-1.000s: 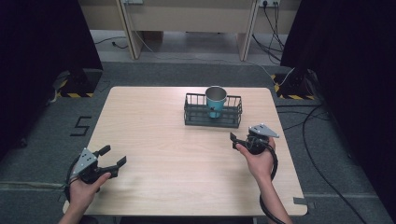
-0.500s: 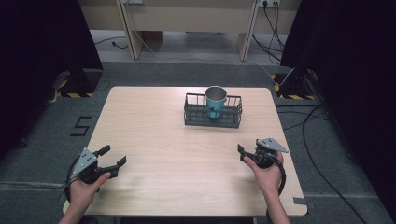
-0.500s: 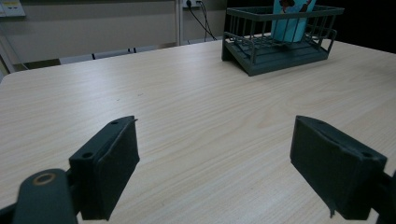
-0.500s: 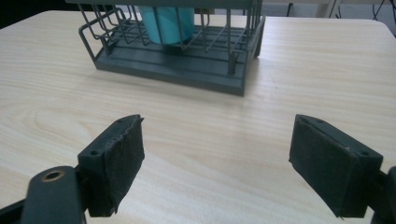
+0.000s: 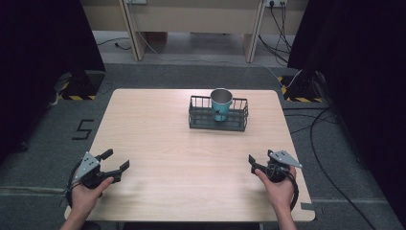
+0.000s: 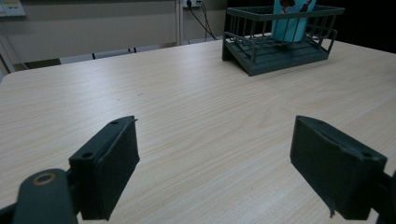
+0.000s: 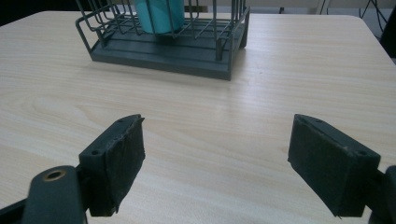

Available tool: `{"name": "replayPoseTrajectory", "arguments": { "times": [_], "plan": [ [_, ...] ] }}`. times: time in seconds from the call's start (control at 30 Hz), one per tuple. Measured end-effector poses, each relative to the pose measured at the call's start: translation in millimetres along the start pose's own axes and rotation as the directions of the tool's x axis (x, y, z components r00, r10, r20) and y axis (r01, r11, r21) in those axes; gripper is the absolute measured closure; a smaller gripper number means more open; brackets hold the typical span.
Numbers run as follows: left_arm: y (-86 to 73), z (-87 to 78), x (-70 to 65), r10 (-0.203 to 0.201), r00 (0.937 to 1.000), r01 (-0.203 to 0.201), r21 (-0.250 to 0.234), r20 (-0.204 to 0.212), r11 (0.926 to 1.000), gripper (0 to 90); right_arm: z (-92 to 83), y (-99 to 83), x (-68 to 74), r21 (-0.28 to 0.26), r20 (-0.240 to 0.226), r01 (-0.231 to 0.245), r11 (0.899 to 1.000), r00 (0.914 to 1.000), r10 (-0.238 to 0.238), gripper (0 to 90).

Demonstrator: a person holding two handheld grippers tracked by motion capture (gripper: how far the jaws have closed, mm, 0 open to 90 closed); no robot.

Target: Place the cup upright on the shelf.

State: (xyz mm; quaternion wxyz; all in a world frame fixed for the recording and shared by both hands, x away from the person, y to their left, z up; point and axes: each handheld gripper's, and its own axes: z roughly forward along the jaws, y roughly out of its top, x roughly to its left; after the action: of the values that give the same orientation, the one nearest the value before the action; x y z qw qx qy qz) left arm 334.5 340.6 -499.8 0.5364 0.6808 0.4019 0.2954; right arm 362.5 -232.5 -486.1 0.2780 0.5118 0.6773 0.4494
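Note:
A teal cup (image 5: pixel 221 102) with a metal rim stands upright inside a dark wire basket (image 5: pixel 196 117) at the back middle of the wooden table (image 5: pixel 158 143). Near the front left corner a hand holds my left gripper (image 5: pixel 115 160), open and empty. Over the front right corner my right gripper (image 5: pixel 252 162) is also open with nothing in it. From the left gripper view the basket (image 6: pixel 252 56) and cup (image 6: pixel 289 21) lie far ahead to the right. In the right gripper view the basket (image 7: pixel 187 53) with the cup (image 7: pixel 159 14) sits straight ahead beyond the wide-apart jaws.
Cables (image 5: pixel 325 143) trail over the grey floor right of the table. Dark curtains hang on both sides. Wooden furniture legs (image 5: pixel 131 28) stand behind the table.
My right gripper has drawn back from beside the basket toward the front right edge of the table. The left gripper has stayed where it was.

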Motion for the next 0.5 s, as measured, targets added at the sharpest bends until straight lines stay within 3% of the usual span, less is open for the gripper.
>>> {"name": "replayPoseTrajectory", "arguments": {
  "times": [0.1, 0.5],
  "plan": [
    [0.0, -0.1, 0.0, 0.001, 1.0, -0.001, 0.0, 0.0, 1.0, 14.7, -3.8, -3.8, -1.9, -0.011, 0.005, 0.015, 1.0, 0.9999, -0.014, 19.4],
    [-0.1, 0.2, 0.1, 0.0, 1.0, 0.0, 0.0, 0.0, 1.0, 14.7, -11.0, -18.0, -4.9, -0.044, 0.026, 0.002, 0.999, 0.9997, -0.001, 19.8]
  ]
}}
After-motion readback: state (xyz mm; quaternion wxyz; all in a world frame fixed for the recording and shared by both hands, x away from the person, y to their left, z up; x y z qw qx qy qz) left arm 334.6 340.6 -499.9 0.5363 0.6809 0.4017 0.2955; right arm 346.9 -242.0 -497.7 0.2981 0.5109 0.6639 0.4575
